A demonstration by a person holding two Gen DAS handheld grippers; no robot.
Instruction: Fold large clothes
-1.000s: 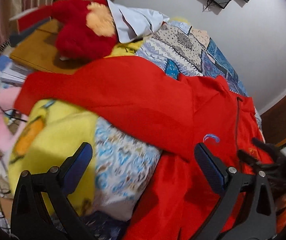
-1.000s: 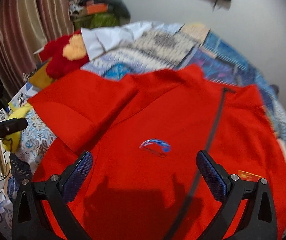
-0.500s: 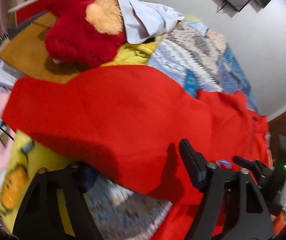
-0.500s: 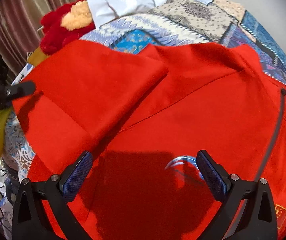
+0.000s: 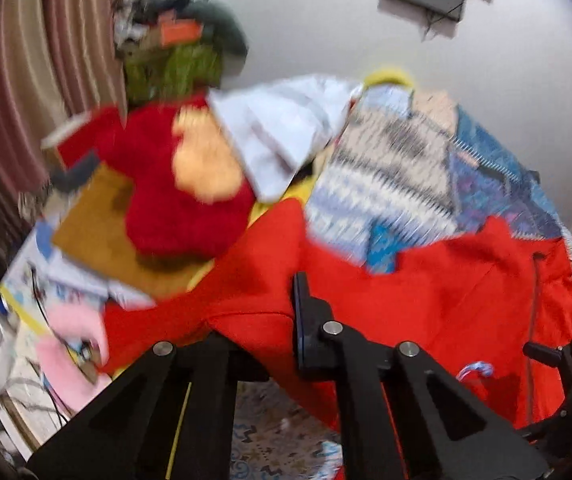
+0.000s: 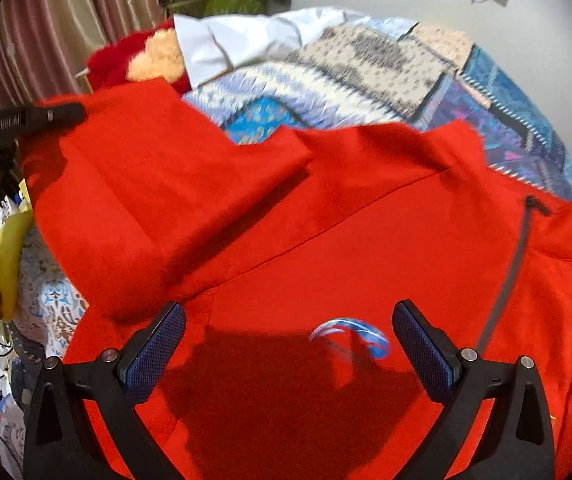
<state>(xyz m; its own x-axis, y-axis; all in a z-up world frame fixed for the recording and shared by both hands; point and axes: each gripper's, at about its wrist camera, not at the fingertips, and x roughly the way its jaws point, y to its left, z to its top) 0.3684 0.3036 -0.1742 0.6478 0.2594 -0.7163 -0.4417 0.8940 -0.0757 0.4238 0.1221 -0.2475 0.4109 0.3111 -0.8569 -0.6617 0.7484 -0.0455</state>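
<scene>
The left gripper [image 5: 289, 312] is clamped on the sleeve [image 6: 158, 200] of the red jacket [image 6: 365, 248], which lies spread on the bed [image 6: 365, 68]; a second ago its jaws gaped empty. Right gripper [image 6: 286, 344] hovers released. Folding has barely begun; body unfolded.

Red zip jacket [image 6: 365, 240] w/ blue chest logo, spread front-up on patterned bedspread [image 6: 365, 64]; one sleeve [image 6: 158, 184] lifted at bed's left edge.
</scene>
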